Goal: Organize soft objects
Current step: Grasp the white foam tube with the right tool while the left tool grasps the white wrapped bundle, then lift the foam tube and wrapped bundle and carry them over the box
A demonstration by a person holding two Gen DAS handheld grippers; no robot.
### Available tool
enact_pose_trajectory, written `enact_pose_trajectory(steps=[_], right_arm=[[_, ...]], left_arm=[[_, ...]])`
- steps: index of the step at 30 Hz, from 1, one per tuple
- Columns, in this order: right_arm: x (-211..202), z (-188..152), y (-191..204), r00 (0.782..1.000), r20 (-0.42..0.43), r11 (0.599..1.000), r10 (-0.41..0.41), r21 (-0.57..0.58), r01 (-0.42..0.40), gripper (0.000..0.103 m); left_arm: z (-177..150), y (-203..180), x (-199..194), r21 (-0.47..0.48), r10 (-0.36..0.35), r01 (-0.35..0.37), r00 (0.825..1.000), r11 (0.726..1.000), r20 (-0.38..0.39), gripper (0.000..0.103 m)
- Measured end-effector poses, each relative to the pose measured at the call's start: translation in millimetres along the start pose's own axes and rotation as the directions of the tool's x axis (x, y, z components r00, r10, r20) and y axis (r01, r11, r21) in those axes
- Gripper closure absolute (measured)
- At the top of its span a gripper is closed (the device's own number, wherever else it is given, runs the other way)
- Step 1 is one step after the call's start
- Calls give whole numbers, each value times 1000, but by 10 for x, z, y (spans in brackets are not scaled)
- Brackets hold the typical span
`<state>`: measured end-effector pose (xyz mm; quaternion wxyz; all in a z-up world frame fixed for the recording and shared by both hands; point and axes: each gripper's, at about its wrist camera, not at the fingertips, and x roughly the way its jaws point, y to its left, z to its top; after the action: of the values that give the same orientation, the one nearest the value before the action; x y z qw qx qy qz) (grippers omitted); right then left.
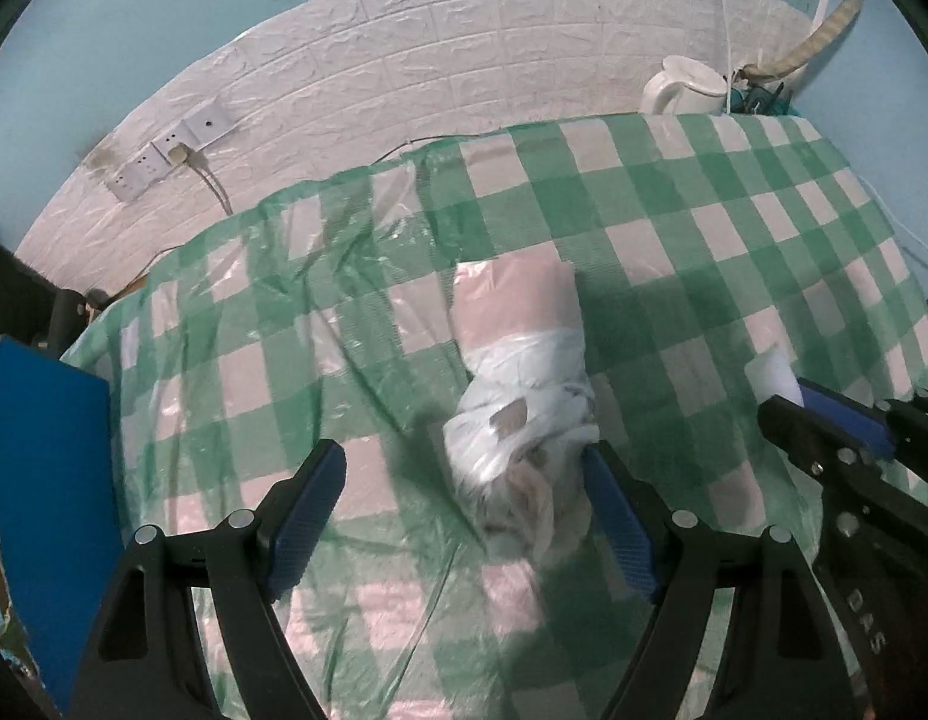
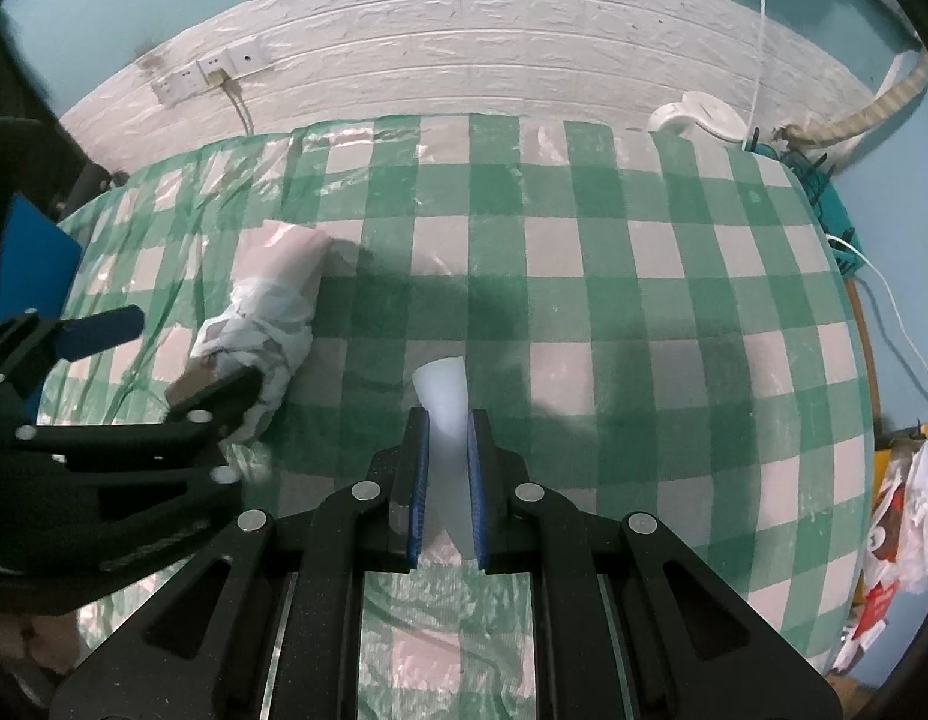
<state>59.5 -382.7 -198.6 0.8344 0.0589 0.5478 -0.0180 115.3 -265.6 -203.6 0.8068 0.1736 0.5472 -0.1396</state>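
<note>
Jaws of the left gripper (image 1: 464, 483) stand wide apart, pointing steeply down at the table (image 1: 673, 228), which wears a green-and-white check cloth under a sheet of clear plastic. Nothing is pinched between them. Just ahead lies a bundle (image 1: 523, 384) wrapped in a white bag, long and lumpy, running from about 12 o'clock down toward the right-hand finger (image 1: 616, 516); its near end lies against that finger's blue pad, while the other finger stands well clear at 9 o'clock of it.

At 3 o'clock in the left wrist view the right gripper (image 1: 823, 414) reaches in, with a white block (image 1: 775, 372) poking out past its tips. The right wrist view shows this closer: the right gripper (image 2: 447, 420) has its jaws drawn narrow and clamped on the white block (image 2: 443, 396), whose pale end sticks out beyond the pads at 12 o'clock, above the cloth. The bundle (image 2: 266, 324) sits at 10 o'clock from there, with the left gripper (image 2: 182, 360) astride its near end.

Beyond the table's far edge is a white brick-pattern wall (image 1: 434, 60) with sockets (image 1: 170, 147) at 10 o'clock and a white kettle (image 1: 685, 87) at 1 o'clock. A blue board (image 1: 50, 480) stands at 8 o'clock in the left wrist view.
</note>
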Motion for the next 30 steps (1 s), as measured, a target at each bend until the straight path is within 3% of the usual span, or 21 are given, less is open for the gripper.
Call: enact_pose_trajectory(steps=[9, 11, 12, 13, 17, 30], right_arm=[[49, -9, -20, 1000, -2, 1000, -3, 4, 3, 93], [52, -16, -19, 1000, -3, 1000, -6, 3, 6, 93], [54, -17, -17, 1000, -3, 1000, -7, 3, 7, 93], [57, -18, -14, 1000, -3, 1000, -7, 3, 7, 93], [54, -18, 9, 1000, -2, 1000, -8, 0, 8, 93], [-136, -48, 140, 1000, 24, 999, -19, -35, 20, 93]], left_arm=[[113, -135, 164, 6, -21, 21, 1000, 1000, -13, 21], [117, -135, 197, 0, -24, 24, 1000, 1000, -18, 32], [114, -125, 210, -6, -27, 27, 999, 1000, -22, 45], [103, -111, 227, -18, -30, 29, 999, 999, -31, 47], [51, -64, 181, -22, -53, 53, 999, 998, -11, 50], [-118, 104, -80, 21, -10, 9, 999, 1000, 40, 53]])
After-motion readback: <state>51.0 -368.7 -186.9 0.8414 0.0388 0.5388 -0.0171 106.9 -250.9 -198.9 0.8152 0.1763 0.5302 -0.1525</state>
